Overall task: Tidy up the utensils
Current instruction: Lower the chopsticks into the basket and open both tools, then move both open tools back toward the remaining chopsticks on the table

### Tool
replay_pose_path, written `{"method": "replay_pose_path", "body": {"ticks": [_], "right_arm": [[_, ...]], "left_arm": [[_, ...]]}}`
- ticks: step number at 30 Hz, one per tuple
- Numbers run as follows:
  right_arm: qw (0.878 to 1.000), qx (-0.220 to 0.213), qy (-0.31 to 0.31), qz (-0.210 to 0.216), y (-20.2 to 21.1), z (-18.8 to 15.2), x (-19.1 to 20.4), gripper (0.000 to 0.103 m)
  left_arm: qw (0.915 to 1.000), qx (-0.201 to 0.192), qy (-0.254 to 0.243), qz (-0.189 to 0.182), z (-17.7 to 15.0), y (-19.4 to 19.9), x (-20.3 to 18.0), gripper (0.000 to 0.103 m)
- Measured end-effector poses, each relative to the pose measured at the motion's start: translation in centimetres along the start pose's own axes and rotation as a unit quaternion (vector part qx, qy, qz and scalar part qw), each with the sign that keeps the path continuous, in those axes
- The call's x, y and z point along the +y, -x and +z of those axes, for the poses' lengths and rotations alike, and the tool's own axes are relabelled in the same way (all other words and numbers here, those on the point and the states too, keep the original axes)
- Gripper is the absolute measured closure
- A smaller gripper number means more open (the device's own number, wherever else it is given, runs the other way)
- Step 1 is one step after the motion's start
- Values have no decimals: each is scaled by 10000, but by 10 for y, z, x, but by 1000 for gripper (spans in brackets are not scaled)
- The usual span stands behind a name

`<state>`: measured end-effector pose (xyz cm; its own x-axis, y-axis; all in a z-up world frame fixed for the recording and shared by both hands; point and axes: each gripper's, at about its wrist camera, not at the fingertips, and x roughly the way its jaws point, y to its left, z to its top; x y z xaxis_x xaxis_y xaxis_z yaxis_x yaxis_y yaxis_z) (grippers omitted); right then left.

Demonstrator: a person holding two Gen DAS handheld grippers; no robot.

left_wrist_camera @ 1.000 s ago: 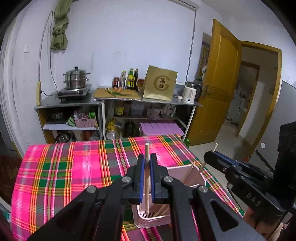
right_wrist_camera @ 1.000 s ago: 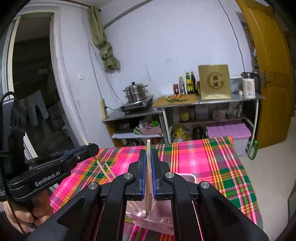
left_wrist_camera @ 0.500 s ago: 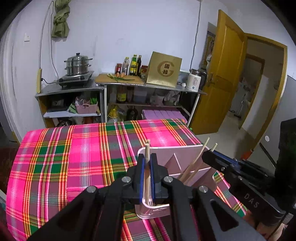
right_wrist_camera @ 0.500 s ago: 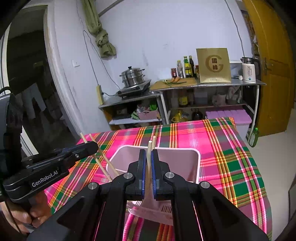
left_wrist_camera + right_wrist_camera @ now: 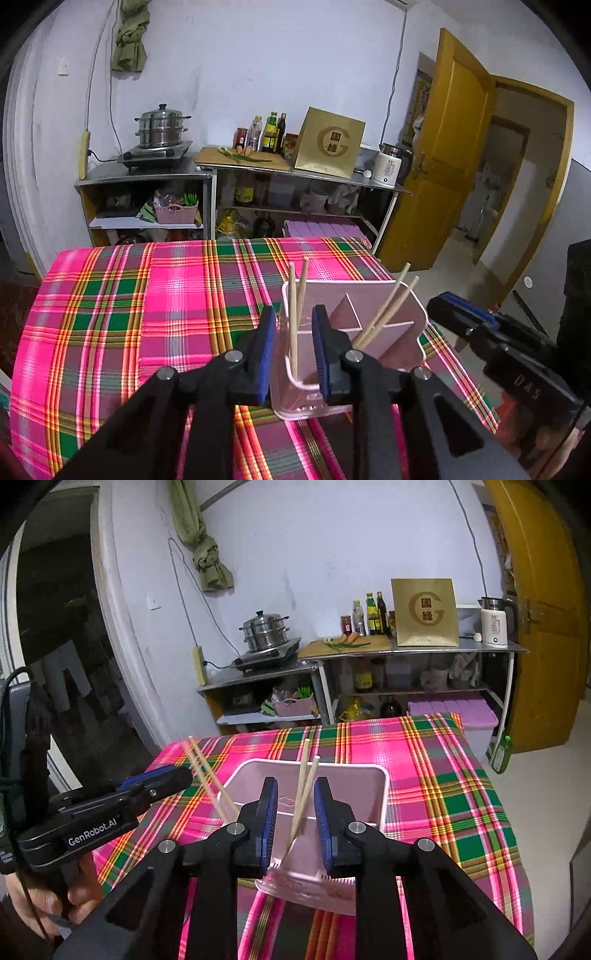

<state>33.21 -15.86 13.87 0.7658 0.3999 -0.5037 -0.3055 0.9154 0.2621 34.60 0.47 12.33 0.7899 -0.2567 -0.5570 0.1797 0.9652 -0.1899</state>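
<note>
Chopsticks dropped into the pink holder, both grippers letting go

One chopstick pair (image 5: 297,314) stands near-upright in the holder (image 5: 369,295) at its left end, between the left gripper (image 5: 293,347) pads; another pair (image 5: 304,794) leans between the right gripper (image 5: 295,819) pads. Both jaws are opening, pads off the sticks. Each pair's long axis runs up past its gripper, so backing out looks clear.

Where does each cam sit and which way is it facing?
Left wrist: on the left gripper, looking along its opening jaws, down at the pink holder and chopsticks standing between them; right gripper at right.
Right wrist: on the right gripper, jaws opening around chopsticks in the holder; left gripper and hand at left.
Shared: holder, plaid cloth, shelves.
</note>
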Motion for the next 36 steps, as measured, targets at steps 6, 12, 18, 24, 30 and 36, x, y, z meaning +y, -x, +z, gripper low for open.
{"method": "replay_pose_path", "body": {"ticks": [6, 12, 18, 24, 30, 36], "right_arm": [[9999, -157, 15, 18, 40, -16, 2, 82], [9995, -281, 106, 11, 89, -49, 7, 82], [9996, -266, 85, 52, 131, -94, 11, 82], [9998, -134, 133, 68, 157, -138, 14, 82], [9999, -106, -8, 68, 174, -169, 11, 82], [9999, 47, -140, -6, 184, -199, 6, 82]], "left_arm": [[9999, -147, 17, -18, -22, 36, 1, 80], [9997, -249, 30, -52, -59, 78, 0, 79], [9997, -257, 43, -23, -103, 113, 0, 79], [9997, -220, 142, -25, -149, 136, -2, 79], [9997, -146, 216, -16, -190, 152, -2, 79], [9997, -64, 202, 122, -217, 162, 0, 79]]}}
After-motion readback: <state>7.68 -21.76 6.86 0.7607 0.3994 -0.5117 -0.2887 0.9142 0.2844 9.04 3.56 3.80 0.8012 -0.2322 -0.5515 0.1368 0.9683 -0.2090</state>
